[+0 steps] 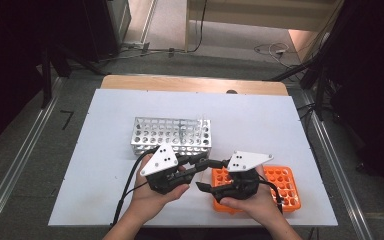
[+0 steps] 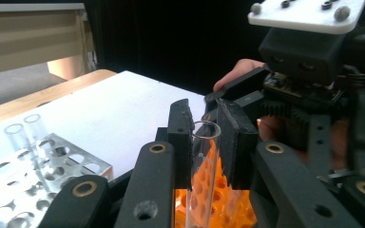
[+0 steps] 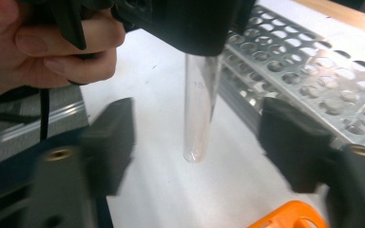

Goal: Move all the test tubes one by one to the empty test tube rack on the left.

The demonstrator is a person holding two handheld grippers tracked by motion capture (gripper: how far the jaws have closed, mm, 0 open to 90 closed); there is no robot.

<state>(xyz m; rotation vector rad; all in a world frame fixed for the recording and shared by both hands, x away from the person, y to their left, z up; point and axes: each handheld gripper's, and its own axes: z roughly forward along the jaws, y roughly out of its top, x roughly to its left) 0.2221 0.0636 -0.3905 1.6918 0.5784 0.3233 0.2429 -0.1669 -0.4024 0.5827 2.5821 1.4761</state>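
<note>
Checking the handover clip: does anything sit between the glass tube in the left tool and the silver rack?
Nothing visible does. The left tool holds the tube upright, and only bare white tabletop separates it from the silver rack.

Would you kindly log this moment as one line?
left tongs: shut on tube | right tongs: open, astride tube | orange rack: below

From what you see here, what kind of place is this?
Probably a lab-style workbench: a metal tube rack, an orange rack and a glass test tube on a white table.
</note>
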